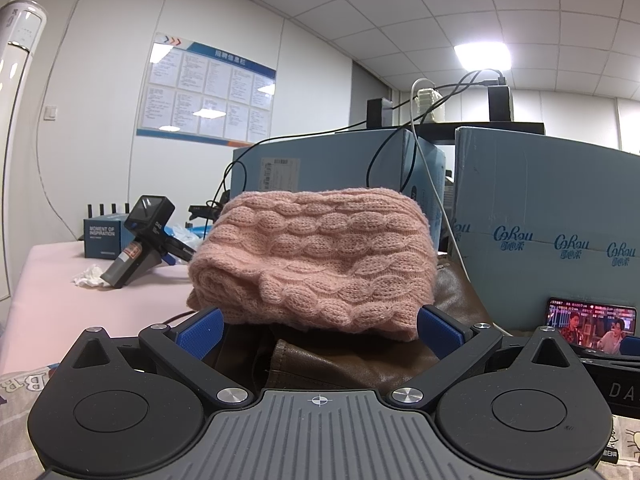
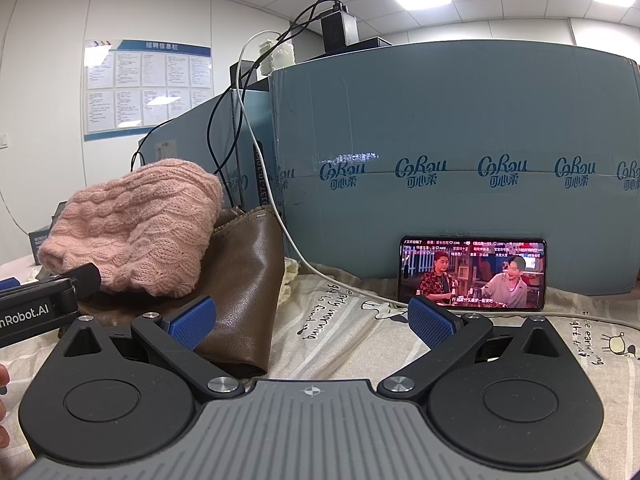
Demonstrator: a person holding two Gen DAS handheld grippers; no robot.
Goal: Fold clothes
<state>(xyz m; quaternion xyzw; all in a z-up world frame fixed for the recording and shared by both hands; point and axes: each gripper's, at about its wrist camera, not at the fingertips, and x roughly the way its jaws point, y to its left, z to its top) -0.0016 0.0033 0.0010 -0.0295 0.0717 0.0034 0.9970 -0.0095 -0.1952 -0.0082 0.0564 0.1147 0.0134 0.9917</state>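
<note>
The pink sweater (image 1: 312,256), already folded, is sitting on the brown leather garment (image 2: 244,276) at twelve o'clock of the left gripper (image 1: 319,326). Both it and the right gripper (image 2: 312,320) are gaping wide, holding nothing. A careless nudge risks toppling the stack or snagging the white cable (image 2: 280,216) at one o'clock.

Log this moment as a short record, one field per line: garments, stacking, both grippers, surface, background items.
garments: pink knit sweater, folded; brown leather garment
stacking: sweater lies on top of the leather garment
left gripper: open, empty, pointed at the sweater's near edge
right gripper: open, empty, beside the leather garment's right edge
surface: printed bedsheet
background: phone playing video, leaning on a blue cardboard box; white cable running down past the box
</note>
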